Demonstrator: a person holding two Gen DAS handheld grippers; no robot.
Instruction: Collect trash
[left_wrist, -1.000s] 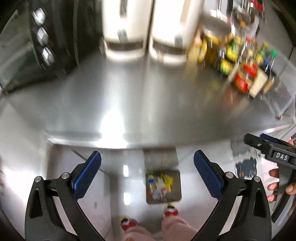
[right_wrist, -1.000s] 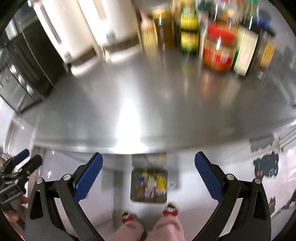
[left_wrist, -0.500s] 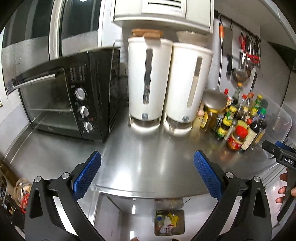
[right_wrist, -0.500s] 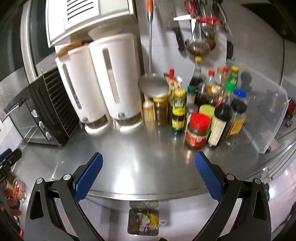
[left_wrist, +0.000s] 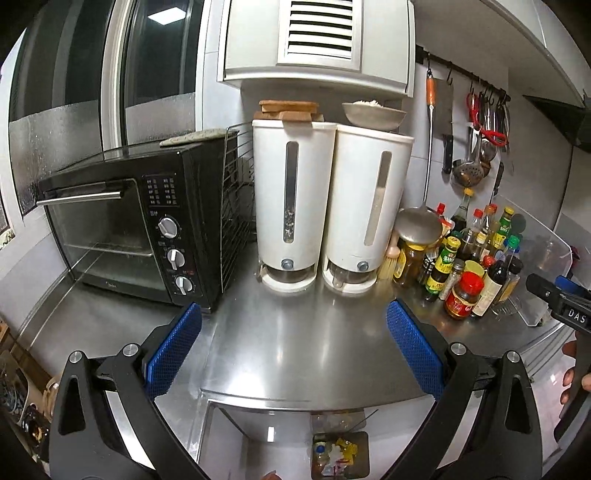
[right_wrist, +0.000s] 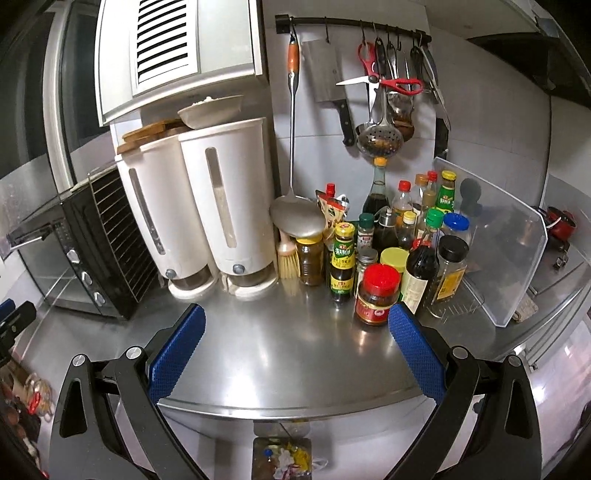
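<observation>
Your left gripper (left_wrist: 293, 345) spread wide, empty, above countertop (left_wrist: 303, 343) front edge. Right gripper (right_wrist: 295, 347) likewise, nothing btwn pads. Trash bin (right_wrist: 282, 458) w/ wrappers on floor below front edge. Condiment bottles (right_wrist: 399, 251) at back-right corner.

1. A stainless steel tabletop (left_wrist: 295, 347) spans the kitchen and mirrors bright ceiling light.
2. Behind the tabletop rises a pale grey wall (right_wrist: 491, 122).
3. On that wall, above the tabletop, a black rail (right_wrist: 354, 26) holds hanging utensils.
4. A white louvred cabinet (left_wrist: 317, 40) hangs above the tabletop.
5. Left of the cabinet, a dark window (left_wrist: 155, 59) reflects a ceiling lamp.
6. Below the tabletop's front edge lies a glossy floor (left_wrist: 266, 435).
</observation>
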